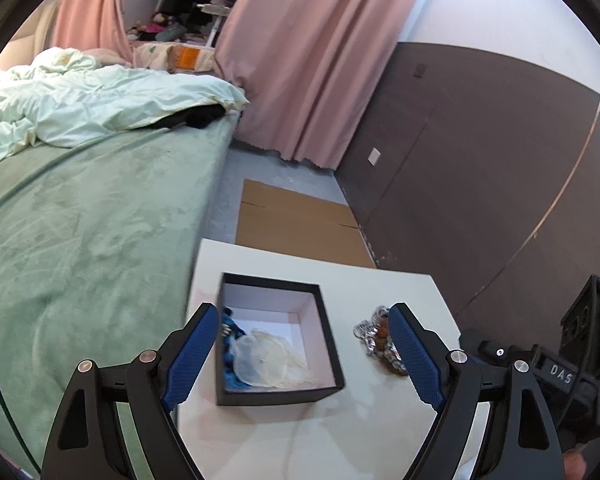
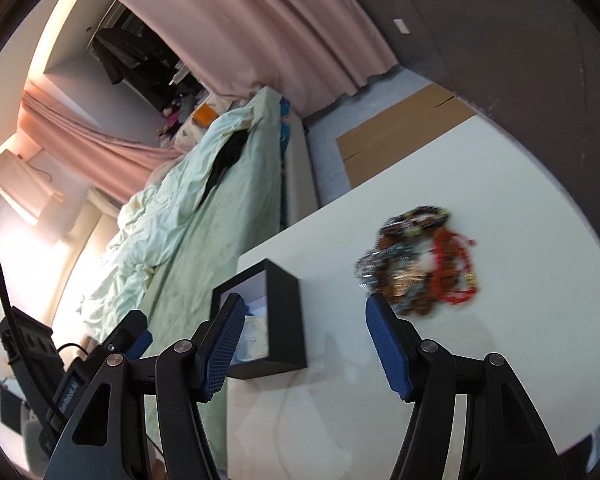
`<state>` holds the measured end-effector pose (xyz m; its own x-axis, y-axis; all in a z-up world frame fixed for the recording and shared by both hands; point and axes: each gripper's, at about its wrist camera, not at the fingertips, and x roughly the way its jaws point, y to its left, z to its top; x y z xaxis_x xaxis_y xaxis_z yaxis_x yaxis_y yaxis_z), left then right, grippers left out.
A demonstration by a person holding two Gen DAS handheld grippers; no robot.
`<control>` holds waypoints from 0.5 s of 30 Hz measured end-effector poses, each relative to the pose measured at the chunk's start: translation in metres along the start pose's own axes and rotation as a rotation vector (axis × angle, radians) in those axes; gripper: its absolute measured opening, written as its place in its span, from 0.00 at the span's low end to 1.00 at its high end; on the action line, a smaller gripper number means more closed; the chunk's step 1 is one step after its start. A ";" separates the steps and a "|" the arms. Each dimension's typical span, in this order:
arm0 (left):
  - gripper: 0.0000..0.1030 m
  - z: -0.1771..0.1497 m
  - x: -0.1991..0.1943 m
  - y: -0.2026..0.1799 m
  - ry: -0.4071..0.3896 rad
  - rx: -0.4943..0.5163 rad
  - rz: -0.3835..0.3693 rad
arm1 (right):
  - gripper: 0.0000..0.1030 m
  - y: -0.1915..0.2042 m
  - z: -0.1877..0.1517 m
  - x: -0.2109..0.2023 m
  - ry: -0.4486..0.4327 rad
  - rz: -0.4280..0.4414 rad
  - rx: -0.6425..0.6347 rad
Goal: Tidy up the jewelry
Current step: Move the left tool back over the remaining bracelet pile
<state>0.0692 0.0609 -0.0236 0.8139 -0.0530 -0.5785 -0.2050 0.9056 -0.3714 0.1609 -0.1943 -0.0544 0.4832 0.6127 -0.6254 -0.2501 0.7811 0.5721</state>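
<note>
A white desk [image 1: 380, 432] is standing beside a green bed [image 1: 80, 240]. On it, a black box [image 1: 276, 344] is holding a translucent pouch [image 1: 264, 360], and a jewelry pile [image 2: 420, 260] is lying just right of it. Left claw [image 1: 302, 354] and right claw [image 2: 304, 344] are both gaping wide, gripping nothing.

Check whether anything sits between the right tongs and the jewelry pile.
Nothing visible does. The right tongs are open, and only bare table lies before the jewelry pile. The black box stands off to its left.
</note>
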 end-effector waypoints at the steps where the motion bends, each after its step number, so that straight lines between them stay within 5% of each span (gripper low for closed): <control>1: 0.84 -0.001 0.001 -0.003 0.004 0.004 -0.004 | 0.62 -0.003 0.000 -0.004 -0.002 -0.007 0.001; 6: 0.84 -0.011 0.011 -0.023 0.028 0.040 -0.029 | 0.62 -0.020 0.003 -0.024 0.002 -0.031 -0.002; 8: 0.84 -0.013 0.013 -0.030 0.031 0.053 -0.036 | 0.67 -0.024 0.005 -0.029 0.004 -0.036 -0.003; 10: 0.84 -0.015 0.015 -0.036 0.030 0.065 -0.040 | 0.83 -0.030 0.006 -0.036 -0.008 -0.046 0.007; 15: 0.84 -0.018 0.024 -0.045 0.043 0.070 -0.048 | 0.84 -0.049 0.011 -0.052 -0.028 -0.059 0.038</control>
<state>0.0882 0.0111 -0.0344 0.7972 -0.1136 -0.5929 -0.1270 0.9286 -0.3486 0.1571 -0.2656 -0.0440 0.5197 0.5620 -0.6435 -0.1885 0.8101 0.5552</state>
